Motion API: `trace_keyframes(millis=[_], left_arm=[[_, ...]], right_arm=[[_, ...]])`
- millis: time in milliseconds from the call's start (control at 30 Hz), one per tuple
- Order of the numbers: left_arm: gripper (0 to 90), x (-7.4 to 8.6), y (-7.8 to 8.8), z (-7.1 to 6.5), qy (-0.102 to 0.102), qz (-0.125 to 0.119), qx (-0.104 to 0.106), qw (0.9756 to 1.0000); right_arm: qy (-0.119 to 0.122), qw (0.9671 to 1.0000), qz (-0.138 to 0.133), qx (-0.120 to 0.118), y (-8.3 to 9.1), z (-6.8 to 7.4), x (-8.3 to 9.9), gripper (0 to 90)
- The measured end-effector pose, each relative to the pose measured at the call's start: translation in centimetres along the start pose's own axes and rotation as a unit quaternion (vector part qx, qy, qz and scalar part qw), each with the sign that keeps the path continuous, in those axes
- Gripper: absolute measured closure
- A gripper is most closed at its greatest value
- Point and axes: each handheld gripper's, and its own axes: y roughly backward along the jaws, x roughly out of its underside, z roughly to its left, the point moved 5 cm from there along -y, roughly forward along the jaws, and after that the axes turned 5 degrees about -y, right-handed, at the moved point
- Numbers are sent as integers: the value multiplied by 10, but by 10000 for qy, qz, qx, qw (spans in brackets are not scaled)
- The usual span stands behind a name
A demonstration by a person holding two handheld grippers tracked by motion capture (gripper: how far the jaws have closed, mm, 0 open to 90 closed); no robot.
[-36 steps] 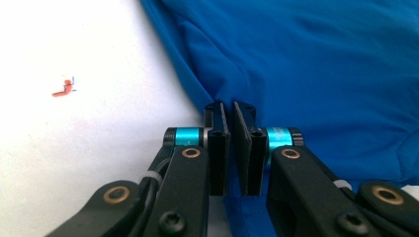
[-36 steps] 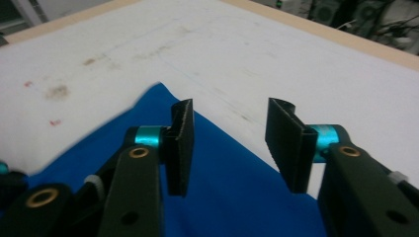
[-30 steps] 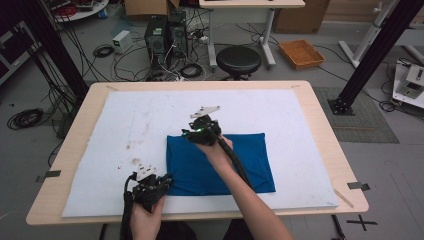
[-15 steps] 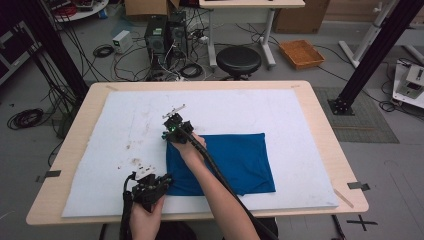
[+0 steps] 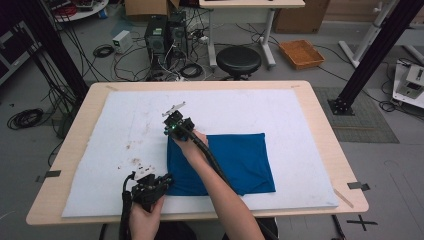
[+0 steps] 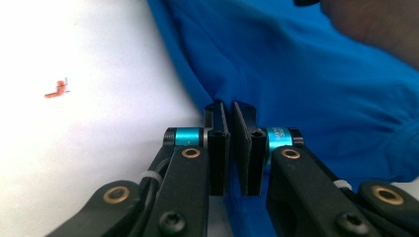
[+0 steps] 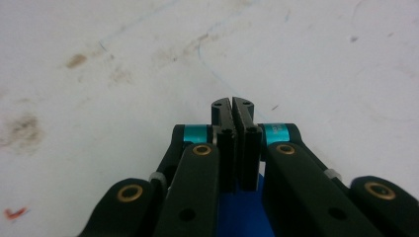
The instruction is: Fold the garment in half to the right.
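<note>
Blue cloth [image 5: 235, 162] lies folded flat on the white mat [image 5: 280, 107], right of the table's middle; left gripper [image 6: 231, 116] clenched on its near left corner, fabric pinched between the jaws; right gripper [image 7: 232, 106] at the far left corner, jaws just closed, clamped together with blue cloth showing under them; brown stains [image 7: 22, 129] on the mat nearby; wooden table [image 5: 322, 127] beneath.

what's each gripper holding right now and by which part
Left gripper pinches the blue cloth at its near left corner. Right gripper has just closed at the cloth's far left corner.
</note>
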Motion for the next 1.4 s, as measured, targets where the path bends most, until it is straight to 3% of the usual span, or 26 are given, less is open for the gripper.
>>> trace_keyframes(millis=[133, 333, 433, 667, 900, 1067, 1333, 1400], left_arm=[[853, -12, 7, -14, -242, -189, 166, 9994], [855, -32, 6, -57, -517, -318, 683, 9958], [855, -41, -4, -83, -564, -320, 1001, 9929], [855, -49, -44, -132, -726, -142, 1377, 9877], [856, -52, -85, -175, -731, 104, 1677, 9831], [856, -52, -107, -201, -763, 270, 1834, 9797], [855, -54, -128, -225, -815, 370, 1946, 9768], [803, -54, -132, -229, -767, 361, 2122, 9735]], right_arm=[[-130, 9993, -226, -265, 28, -12, -4, 892], [-276, 9974, -488, -446, 80, -42, 0, 892], [-311, 9974, -510, -406, 105, -62, 10, 893], [-527, 9967, -559, -262, 143, -108, 37, 894], [-729, 9962, -467, -76, 166, -149, 67, 894], [-830, 9959, -333, 141, 176, -170, 87, 894], [-948, 9942, -214, 468, 183, -193, 112, 894], [-961, 9935, -179, 587, 182, -196, 116, 893]])
